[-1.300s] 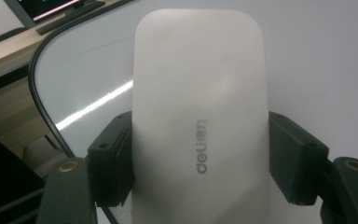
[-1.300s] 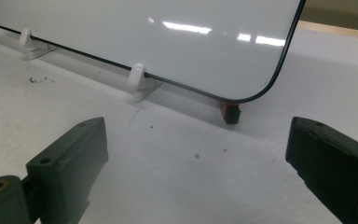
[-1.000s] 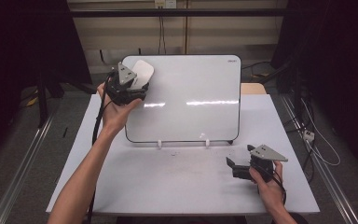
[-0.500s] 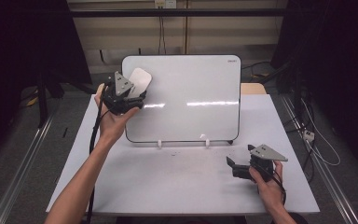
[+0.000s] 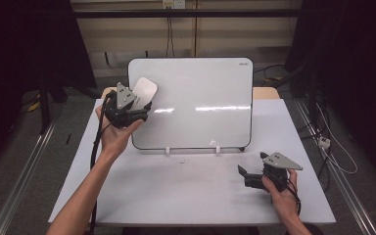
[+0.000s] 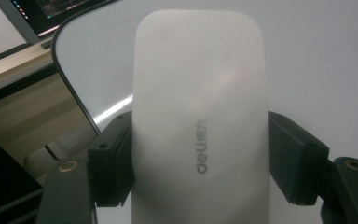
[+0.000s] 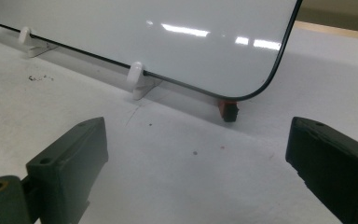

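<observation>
The whiteboard [image 5: 196,100] stood propped on the bench [image 5: 176,191], leaning back on two white clips [image 5: 168,151] along its lower edge. The left hand-held gripper [image 5: 139,105] was at the board's upper left corner, held up by the left hand [image 5: 115,132], and its jaws were clamped on a white eraser [image 5: 143,91]. In the high view the eraser overlapped that corner of the board; whether it touched the surface could not be told. In the left gripper view the eraser [image 6: 200,126] rose between the two black jaws, which pressed on its long sides, with grey "deli" lettering on its face and the board's rounded corner [image 6: 70,60] just behind it. The right hand-held gripper [image 5: 247,172] lay low on the bench in front of the board's lower right corner, well apart from the board, held by the right hand [image 5: 281,193]. Its jaws stood wide and held nothing. In the right gripper view the board's lower edge [image 7: 177,42] crossed the upper part of the frame, one clip [image 7: 137,79] sat under it, and a small red and black piece [image 7: 228,108] sat on the bench just under the board's rounded corner. Dark specks [image 7: 39,78] lay on the bench in front of the board.
</observation>
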Demonstrator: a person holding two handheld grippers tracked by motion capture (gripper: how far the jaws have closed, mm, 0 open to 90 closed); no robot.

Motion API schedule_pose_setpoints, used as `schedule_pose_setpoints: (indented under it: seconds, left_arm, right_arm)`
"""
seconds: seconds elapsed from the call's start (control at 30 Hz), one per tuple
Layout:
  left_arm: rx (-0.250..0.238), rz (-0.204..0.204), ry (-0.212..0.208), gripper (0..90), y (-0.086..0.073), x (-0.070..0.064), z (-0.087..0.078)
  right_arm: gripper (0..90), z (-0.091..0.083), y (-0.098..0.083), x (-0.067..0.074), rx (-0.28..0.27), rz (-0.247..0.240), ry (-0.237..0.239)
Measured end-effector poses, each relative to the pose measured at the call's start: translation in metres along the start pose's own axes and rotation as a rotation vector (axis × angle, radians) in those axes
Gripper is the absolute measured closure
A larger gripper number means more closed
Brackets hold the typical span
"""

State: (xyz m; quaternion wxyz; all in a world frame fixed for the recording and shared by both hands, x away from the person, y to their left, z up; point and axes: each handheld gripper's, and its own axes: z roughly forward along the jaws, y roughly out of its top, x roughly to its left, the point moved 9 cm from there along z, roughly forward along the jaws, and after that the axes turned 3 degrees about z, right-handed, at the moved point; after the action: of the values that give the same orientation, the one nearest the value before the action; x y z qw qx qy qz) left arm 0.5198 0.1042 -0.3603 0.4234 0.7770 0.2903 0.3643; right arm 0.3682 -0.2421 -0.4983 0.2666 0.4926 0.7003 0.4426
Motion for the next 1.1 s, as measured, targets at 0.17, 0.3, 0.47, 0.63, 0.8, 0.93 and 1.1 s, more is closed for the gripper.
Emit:
schedule_pose_setpoints:
  seconds: [0.17,0.3,0.47,0.63,0.8,0.93,1.1]
  left_arm:
    - [0.003,0.005,-0.008,31.2,-0.003,-0.005,-0.003]
    - [-0.005,0.003,-0.005,31.1,-0.002,-0.005,-0.007]
    - [-0.007,0.009,0.006,31.1,-0.002,-0.005,-0.015]
    - [-0.004,0.01,0.005,31.1,-0.008,-0.008,-0.021]
    - [0.01,0.022,0.009,31.2,-0.016,-0.011,-0.025]
    - [0.021,0.037,0.012,31.1,-0.022,-0.015,-0.026]
    - [0.034,0.057,0.011,31.2,-0.028,-0.022,-0.026]
  right_arm:
    - [5.5,-0.002,0.0,0.0,-0.003,0.0,0.002]
    - [5.5,-0.002,-0.001,-0.001,-0.001,0.003,0.001]
    - [5.5,-0.002,0.0,0.001,-0.003,-0.002,0.006]
    - [5.5,0.0,0.002,0.004,-0.002,-0.009,0.01]
    - [5.5,0.002,0.002,0.005,-0.001,-0.009,0.009]
    - [5.5,0.001,0.003,0.005,-0.002,-0.009,0.008]
    - [5.5,0.001,0.003,0.005,-0.003,-0.011,0.009]
